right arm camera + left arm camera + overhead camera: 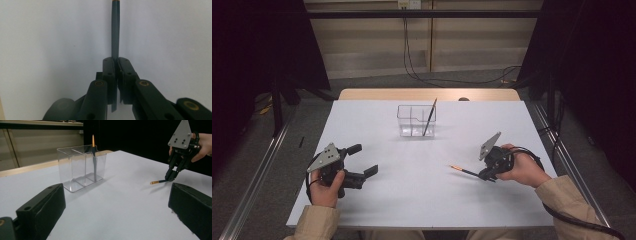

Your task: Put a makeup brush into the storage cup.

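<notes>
High view: my right gripper point(486, 175) is clamped on a dark pencil point(468, 171), orange tip aimed toward table centre, gripped near its back end so the long shaft leads into the clear divided holder point(416, 120). One pencil point(429, 117) already leans there. My left gripper point(366, 159) rests with jaws wide apart, holding nothing.

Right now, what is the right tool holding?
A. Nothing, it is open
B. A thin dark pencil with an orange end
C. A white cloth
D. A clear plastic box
B: the right tool is shut on the pencil, whose dark shaft passes between its jaws and points away over the white table.
</notes>
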### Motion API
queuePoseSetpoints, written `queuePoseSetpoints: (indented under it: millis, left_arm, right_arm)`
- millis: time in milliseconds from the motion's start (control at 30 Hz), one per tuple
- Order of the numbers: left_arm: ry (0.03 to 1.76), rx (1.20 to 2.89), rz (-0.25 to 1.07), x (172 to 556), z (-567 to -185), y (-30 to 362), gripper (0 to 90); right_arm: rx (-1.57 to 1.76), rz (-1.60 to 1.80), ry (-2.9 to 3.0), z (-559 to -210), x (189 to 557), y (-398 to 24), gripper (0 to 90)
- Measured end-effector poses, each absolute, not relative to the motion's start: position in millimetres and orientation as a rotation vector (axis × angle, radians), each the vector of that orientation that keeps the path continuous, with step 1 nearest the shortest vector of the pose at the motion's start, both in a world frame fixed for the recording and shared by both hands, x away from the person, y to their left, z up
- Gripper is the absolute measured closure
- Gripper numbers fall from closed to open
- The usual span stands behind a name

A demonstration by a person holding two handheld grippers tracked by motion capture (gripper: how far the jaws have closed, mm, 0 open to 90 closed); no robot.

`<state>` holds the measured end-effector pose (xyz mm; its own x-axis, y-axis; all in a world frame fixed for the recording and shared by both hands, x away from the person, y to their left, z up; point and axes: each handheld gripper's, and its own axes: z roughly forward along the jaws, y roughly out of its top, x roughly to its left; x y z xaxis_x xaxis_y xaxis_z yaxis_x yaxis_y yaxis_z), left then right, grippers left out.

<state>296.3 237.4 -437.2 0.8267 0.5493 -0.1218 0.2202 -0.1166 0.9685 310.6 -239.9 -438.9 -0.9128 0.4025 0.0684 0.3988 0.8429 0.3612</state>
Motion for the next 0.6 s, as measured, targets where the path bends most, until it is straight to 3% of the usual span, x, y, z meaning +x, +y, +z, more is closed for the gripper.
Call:
queuePoseSetpoints:
  millis: [600]
  left_arm:
    - [0.604,1.701,0.307,297.5,-438.4,235.3,0.9]
  right_arm:
    - [0.731,0.823,2.929,-437.0,309.6,-238.7,84.9]
